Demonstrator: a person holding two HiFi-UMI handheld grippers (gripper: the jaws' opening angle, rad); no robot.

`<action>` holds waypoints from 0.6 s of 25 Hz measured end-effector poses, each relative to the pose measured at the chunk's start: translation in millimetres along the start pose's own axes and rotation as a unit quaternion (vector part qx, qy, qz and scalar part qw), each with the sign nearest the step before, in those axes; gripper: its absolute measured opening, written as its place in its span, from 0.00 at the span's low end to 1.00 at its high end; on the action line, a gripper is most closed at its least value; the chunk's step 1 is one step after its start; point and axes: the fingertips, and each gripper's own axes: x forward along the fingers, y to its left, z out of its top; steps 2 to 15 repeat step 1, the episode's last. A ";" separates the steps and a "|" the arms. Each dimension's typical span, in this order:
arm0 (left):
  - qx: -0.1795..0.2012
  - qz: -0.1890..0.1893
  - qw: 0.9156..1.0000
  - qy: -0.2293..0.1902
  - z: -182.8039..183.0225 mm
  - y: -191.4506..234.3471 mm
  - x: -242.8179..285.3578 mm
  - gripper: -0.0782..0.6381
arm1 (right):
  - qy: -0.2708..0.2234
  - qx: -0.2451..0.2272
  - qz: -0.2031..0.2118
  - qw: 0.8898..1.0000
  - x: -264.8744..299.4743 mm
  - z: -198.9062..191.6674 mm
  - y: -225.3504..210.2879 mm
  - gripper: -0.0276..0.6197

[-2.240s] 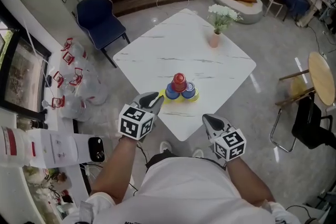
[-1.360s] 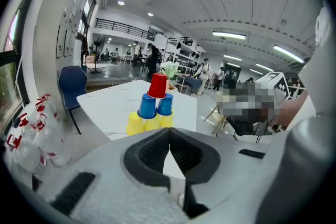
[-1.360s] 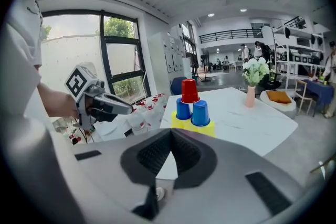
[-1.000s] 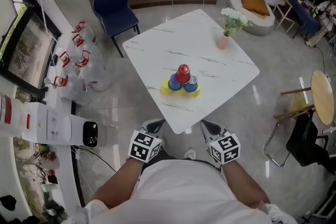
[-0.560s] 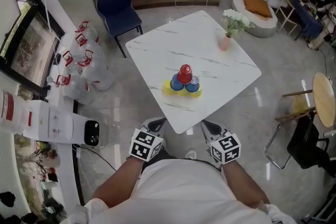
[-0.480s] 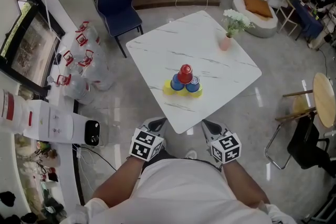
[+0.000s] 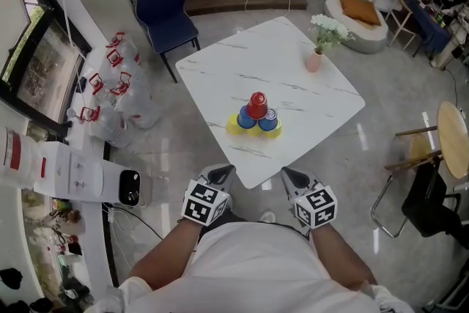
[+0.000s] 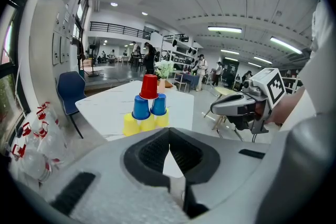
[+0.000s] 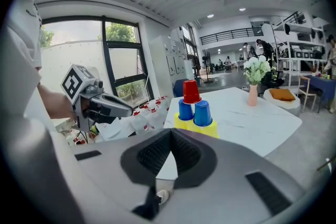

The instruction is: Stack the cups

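Cup pyramid [image 7: 255, 116] on white marble table [image 7: 293, 62], grey floor [image 7: 381, 124]

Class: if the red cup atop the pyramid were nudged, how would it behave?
The red cup looks like thin plastic, so probably light and easily squashed. Perched on two blue cups, it would likely topple with a small push.

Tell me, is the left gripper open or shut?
Shut. The left gripper shows its jaws pressed together with nothing between them; the cups stand ahead on the table.
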 end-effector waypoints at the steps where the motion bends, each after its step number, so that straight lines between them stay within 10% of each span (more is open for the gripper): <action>1: 0.000 0.000 1.000 0.000 0.4 -0.1 1.1 0.12 | 0.000 0.001 0.001 1.000 0.1 -0.1 -1.1 0.05; 15: 0.000 0.000 1.000 0.000 0.4 -0.1 1.1 0.12 | 0.000 0.001 0.001 1.000 0.1 -0.1 -1.1 0.05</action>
